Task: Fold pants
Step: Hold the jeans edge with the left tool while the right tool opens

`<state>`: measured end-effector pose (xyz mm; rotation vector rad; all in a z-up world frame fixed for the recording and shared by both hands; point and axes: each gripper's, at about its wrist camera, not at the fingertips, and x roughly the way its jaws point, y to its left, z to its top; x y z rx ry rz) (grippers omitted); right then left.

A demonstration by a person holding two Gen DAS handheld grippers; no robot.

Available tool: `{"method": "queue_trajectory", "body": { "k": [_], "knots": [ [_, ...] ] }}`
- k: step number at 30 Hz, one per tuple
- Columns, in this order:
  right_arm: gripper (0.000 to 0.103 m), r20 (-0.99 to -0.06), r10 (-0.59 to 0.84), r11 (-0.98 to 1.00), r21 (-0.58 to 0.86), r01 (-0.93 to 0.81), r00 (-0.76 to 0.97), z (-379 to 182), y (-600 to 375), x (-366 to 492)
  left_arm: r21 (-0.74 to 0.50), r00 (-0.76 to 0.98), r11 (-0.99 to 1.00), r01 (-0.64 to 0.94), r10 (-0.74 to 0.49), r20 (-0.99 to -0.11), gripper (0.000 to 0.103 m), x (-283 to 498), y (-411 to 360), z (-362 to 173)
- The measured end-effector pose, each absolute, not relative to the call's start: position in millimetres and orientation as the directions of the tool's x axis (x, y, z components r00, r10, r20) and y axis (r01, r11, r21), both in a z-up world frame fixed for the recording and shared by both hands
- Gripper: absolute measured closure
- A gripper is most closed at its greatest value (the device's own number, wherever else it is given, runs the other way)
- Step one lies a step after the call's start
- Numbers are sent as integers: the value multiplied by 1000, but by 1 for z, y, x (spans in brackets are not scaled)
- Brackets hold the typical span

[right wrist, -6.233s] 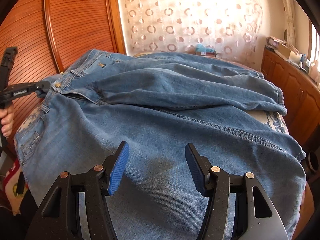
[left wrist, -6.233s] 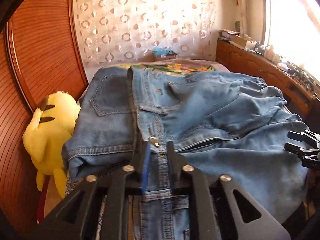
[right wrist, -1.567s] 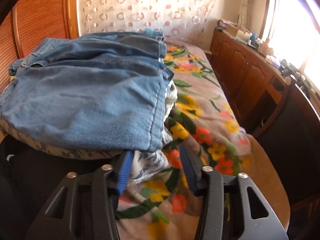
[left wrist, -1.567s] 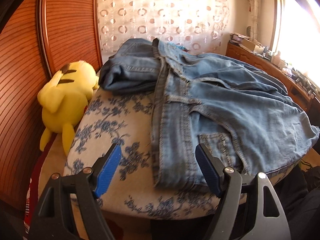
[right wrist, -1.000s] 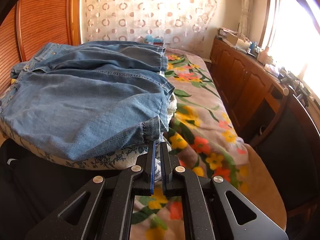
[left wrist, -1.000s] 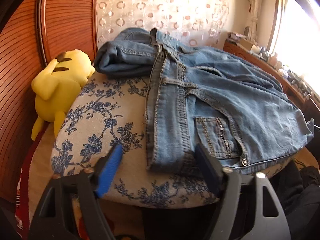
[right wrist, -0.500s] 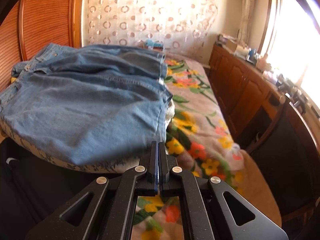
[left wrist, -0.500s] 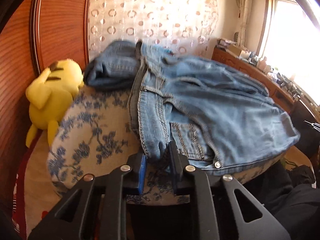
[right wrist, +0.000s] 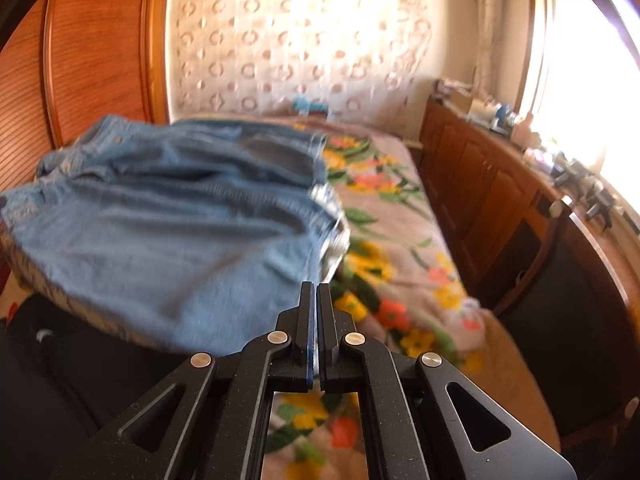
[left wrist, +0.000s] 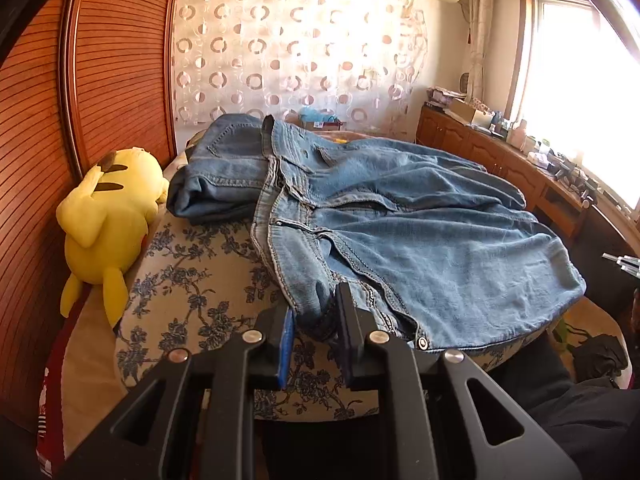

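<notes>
Blue jeans (left wrist: 400,232) lie spread over a blue-flowered cushion (left wrist: 192,280) on the bed, waistband toward the left. My left gripper (left wrist: 316,312) is shut on the near waistband corner of the jeans and holds a bunched fold between its pads. In the right wrist view the jeans (right wrist: 180,232) are blurred. My right gripper (right wrist: 314,304) is shut on the near hem corner of the jeans, with a thin edge of cloth between its pads.
A yellow plush toy (left wrist: 108,216) lies left of the cushion against the wooden headboard (left wrist: 36,128). A flowered bedspread (right wrist: 392,248) lies right of the jeans. A wooden sideboard (right wrist: 500,200) with clutter runs along the window side. A dark chair (right wrist: 580,312) stands near right.
Both grippers stay shut on the jeans. The left one has lifted and drawn the waistband corner back a little. The right wrist view has gone blurred from motion as the hem is raised.
</notes>
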<state>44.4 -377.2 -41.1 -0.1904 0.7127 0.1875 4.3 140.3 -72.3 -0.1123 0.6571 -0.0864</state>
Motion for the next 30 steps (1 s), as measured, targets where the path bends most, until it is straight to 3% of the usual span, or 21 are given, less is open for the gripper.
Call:
{"method": "queue_trajectory", "body": {
  "k": [6,12,21,30],
  "knots": [
    [73,-733,93,962,-110,-251,674,-83,-374,45,-134,781,990,36,-112,-614,87,5,140,-78],
    [62,-750,104,959,-99,-266,653,-97,-373,46,-121,778,992,41,-108,-619,87,4,139,-81],
    [58,-774,53,952,-151,-265,631,-112,-373,49,-124,772,992,38,-108,-627,87,5,138,-86],
    [58,-713,55,960,-155,-234,699,-90,-370,47,-130,769,991,35,-110,-629,87,7,140,-89]
  ]
}}
